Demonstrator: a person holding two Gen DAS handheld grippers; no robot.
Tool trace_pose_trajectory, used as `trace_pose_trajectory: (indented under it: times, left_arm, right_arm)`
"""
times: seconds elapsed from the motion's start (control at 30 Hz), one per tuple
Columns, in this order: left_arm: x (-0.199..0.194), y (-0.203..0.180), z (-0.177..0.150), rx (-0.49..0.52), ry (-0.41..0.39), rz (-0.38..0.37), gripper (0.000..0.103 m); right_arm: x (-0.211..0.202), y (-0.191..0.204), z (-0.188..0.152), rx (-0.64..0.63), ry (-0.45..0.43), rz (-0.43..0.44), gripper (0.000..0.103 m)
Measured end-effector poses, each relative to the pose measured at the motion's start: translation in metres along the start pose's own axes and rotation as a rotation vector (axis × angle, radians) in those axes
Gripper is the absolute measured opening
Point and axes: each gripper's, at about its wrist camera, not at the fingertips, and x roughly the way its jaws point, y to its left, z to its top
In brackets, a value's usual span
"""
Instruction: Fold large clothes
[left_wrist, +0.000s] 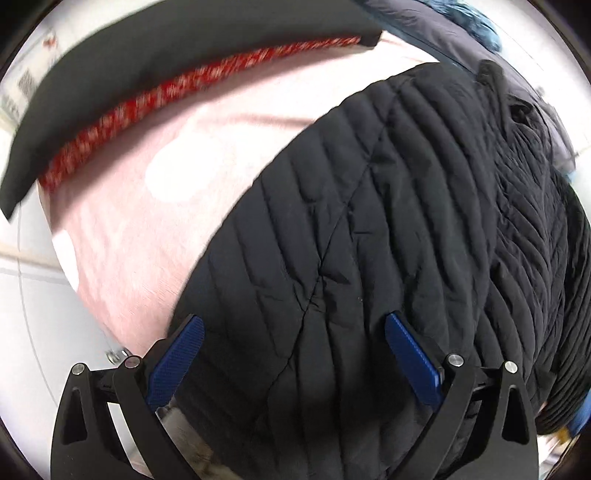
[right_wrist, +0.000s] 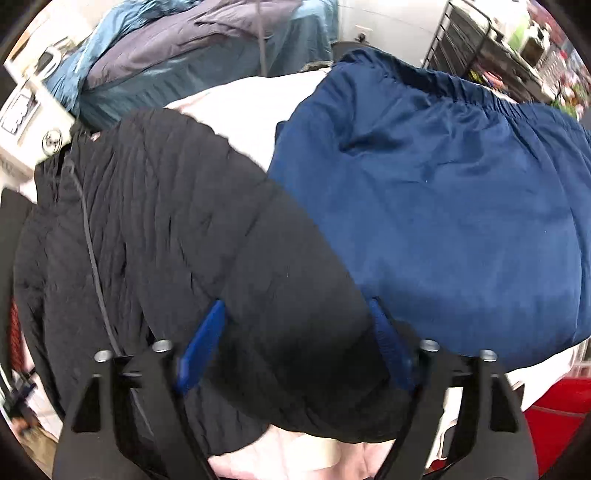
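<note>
A black quilted puffer jacket (left_wrist: 388, 240) lies spread on a pale pink bedsheet (left_wrist: 155, 221), beside a folded navy blue garment (right_wrist: 443, 206). The left gripper (left_wrist: 293, 354) hangs over it, fingers spread wide. The right gripper (right_wrist: 295, 343) is likewise wide, straddling the jacket's bulging edge near the sheet's near edge.

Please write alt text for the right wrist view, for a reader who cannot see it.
The open right tool reaches over a black quilted jacket lying on a pink sheet. A navy garment lies beside the jacket on its right, and a blue-grey coat is heaped behind.
</note>
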Motion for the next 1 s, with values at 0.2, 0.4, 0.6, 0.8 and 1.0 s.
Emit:
trace_pose_trajectory:
  times: [0.2,0.4,0.6,0.8,1.0]
  left_arm:
    - [0.001,-0.025,0.008,0.026,-0.009,0.009,0.096]
    - [-0.013,-0.034,0.009,0.052,-0.036,-0.003,0.096]
    - [-0.023,-0.019,0.006,0.013,-0.058,-0.006,0.096]
    - [-0.028,0.0,0.012,-0.009,-0.077,0.005,0.096]
    - [-0.033,0.017,0.012,-0.015,-0.091,-0.002,0.097]
  right_arm:
    - [-0.021,0.048,-0.007,-0.198,-0.075,-0.002,0.011]
    - [-0.097,0.01,0.044,-0.08,-0.262,-0.011,0.008]
    - [-0.133,-0.02,0.11,-0.125,-0.368,-0.23,0.008]
    - [-0.053,-0.035,0.144,0.008,-0.173,-0.219,0.063]
    - [-0.061,0.01,0.117,-0.049,-0.337,-0.344,0.081]
